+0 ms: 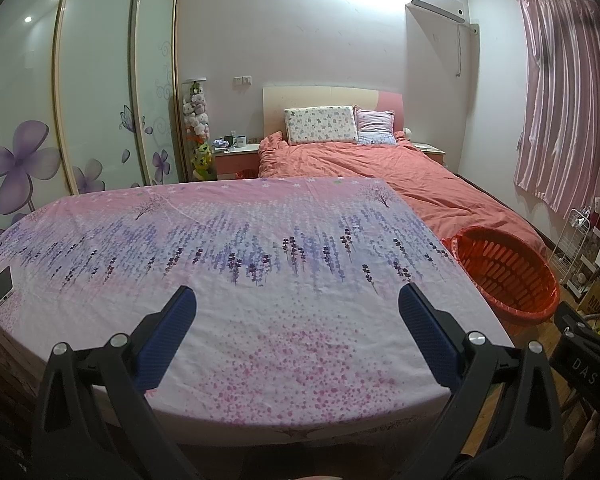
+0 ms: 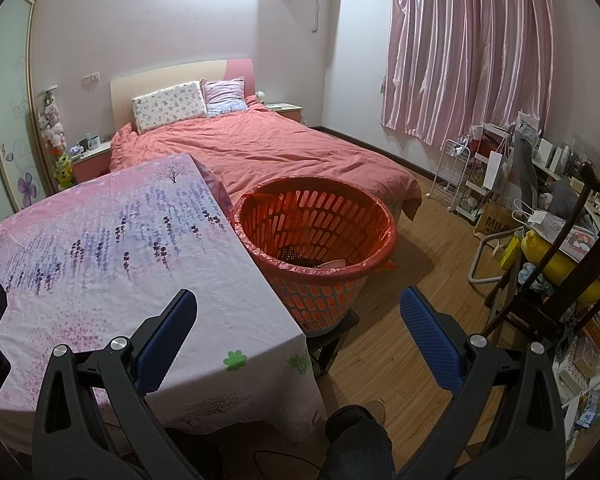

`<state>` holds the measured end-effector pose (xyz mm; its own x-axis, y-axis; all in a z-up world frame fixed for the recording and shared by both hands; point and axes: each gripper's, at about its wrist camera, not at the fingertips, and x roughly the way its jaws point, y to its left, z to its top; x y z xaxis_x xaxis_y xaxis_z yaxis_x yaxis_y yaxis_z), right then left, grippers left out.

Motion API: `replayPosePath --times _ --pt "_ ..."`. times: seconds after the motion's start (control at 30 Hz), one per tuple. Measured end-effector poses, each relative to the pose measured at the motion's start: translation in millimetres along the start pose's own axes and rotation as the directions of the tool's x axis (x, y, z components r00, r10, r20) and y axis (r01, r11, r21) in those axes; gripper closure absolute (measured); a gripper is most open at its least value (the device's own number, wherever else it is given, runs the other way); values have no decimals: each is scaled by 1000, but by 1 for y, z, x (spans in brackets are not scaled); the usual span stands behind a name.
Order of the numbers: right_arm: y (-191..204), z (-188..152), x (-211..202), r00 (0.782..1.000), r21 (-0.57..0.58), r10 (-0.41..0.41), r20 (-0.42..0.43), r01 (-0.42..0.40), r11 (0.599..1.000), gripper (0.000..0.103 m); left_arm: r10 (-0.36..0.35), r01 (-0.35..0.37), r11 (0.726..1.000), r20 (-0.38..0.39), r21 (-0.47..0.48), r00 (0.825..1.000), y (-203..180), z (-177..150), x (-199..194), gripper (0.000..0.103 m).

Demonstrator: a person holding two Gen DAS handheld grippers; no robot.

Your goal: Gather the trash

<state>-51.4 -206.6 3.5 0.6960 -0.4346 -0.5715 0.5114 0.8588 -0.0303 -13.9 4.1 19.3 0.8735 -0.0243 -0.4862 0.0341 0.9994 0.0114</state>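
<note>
An orange slatted basket (image 2: 316,224) lined with a red bag stands on a small stool beside the table's right edge; a few pieces lie at its bottom. It also shows in the left wrist view (image 1: 508,276). My left gripper (image 1: 296,300) is open and empty, above the near part of the table with the floral cloth (image 1: 260,240). My right gripper (image 2: 298,304) is open and empty, over the table's near right corner, just short of the basket. No loose trash shows on the cloth.
A phone (image 1: 3,281) lies at the table's left edge. A bed with an orange cover (image 2: 260,152) stands behind the table. A cluttered chair and shelves (image 2: 540,220) fill the right side. Wooden floor (image 2: 400,340) lies between basket and clutter.
</note>
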Motion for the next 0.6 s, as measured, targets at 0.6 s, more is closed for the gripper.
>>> replayPosePath --times 0.6 --pt "1 -4 0 1000 0 0 -3 0 1000 2 -1 1 1000 -2 0 1000 0 -1 1 4"
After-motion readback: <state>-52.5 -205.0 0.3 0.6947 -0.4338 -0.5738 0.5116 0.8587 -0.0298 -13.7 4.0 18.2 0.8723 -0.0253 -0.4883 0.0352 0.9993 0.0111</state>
